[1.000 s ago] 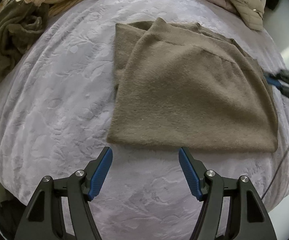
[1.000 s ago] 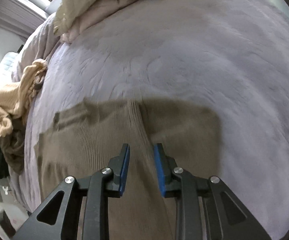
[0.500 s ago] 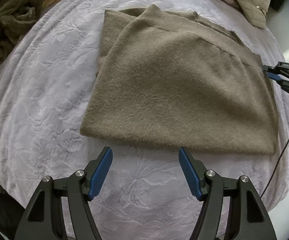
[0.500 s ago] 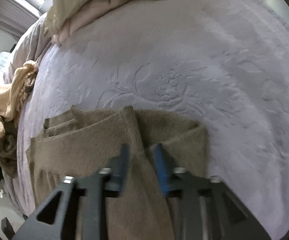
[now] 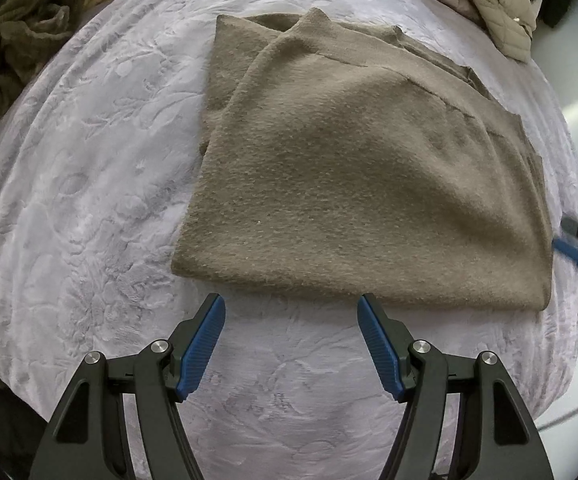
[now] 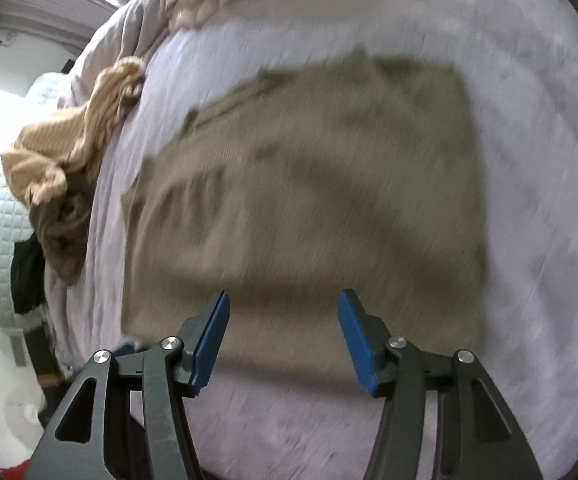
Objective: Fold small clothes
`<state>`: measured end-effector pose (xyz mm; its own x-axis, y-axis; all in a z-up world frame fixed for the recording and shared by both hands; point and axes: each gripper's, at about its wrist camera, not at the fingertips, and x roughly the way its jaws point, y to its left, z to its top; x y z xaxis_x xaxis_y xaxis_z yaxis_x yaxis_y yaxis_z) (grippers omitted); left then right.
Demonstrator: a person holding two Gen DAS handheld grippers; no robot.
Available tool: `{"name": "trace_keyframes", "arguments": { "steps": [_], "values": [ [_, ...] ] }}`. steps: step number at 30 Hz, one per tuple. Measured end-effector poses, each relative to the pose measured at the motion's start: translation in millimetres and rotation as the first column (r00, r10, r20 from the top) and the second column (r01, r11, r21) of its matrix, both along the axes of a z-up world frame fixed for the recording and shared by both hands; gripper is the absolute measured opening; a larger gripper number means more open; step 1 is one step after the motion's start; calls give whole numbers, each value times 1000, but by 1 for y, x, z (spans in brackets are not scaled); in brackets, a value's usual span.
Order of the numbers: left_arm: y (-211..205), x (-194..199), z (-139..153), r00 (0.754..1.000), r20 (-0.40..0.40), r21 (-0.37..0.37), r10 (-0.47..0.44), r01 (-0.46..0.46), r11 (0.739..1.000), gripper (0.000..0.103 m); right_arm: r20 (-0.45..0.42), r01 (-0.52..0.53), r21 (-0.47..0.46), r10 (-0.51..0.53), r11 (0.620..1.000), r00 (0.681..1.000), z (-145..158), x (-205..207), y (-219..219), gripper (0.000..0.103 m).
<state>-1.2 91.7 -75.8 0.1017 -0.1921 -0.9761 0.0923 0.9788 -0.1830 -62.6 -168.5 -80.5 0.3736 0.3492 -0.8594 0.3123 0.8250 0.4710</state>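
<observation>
Left wrist view: both left tongs point(image 5: 291, 312) spread wide, nothing between them, hovering over bare bedspread point(image 5: 89, 208) just short of the near edge of the folded sweater point(image 5: 361, 184). Sweater is taupe fuzzy knit, lying flat on the lavender embossed bedspread, already folded into a rough rectangle with a layer doubled over on top; ribbed edge shows on the far side from the tongs.

Handling guess: soft, limp, light to moderate weight, thick enough that layers won't slide much, fuzzy surface should grip well against the blue pads point(image 5: 203, 344). No stiffness, so anything lifted from one point will sag and the fold may open. Best hold looks like the near corners, pinching all layers together at the edge, one corner per tong, then carry across.

Right tongs point(image 5: 569, 250) show only as a blurred tip at the right edge of this view, beside the sweater's right side, apart from it as far as I can tell.

Right wrist view: heavy motion blur. Right tongs point(image 6: 283, 304) gaping, holding nothing, tips over or just short of the sweater's point(image 6: 309, 184) side edge; contact can't be told. This view adds a crumpled tan knit garment point(image 6: 69, 148) far left of the tongs and room background. Left view alone gives sharp fold lines, plus an olive garment point(image 5: 13, 52) far left and cream quilted item point(image 5: 501, 12) far right.
</observation>
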Motion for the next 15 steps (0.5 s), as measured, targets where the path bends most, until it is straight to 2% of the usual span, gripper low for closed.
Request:
{"name": "trace_keyframes", "arguments": {
  "steps": [7,11,12,13,14,15],
  "values": [
    [12,-3,-4,1000,-10,-38,17,-17,999,70,-84,-15,92,23,996,996,-29,-25,45,61],
    [20,-5,-9,999,-36,-76,39,-42,996,70,-115,-13,137,29,990,993,-41,-30,65,66],
    [22,-6,-10,998,-44,-83,45,-48,995,74,-119,-14,145,31,989,992,-44,-30,69,67],
    [25,-7,-11,997,-49,-79,54,-58,995,94,-122,-16,149,34,989,992,-45,-30,73,67],
    [27,-8,-10,997,-38,-68,63,-65,996,103,-125,-18,151,37,988,991,-46,-30,77,69],
    [28,-10,-9,998,-24,-65,62,-64,996,103,-129,-19,153,39,988,991,-47,-29,79,72]
  ]
}}
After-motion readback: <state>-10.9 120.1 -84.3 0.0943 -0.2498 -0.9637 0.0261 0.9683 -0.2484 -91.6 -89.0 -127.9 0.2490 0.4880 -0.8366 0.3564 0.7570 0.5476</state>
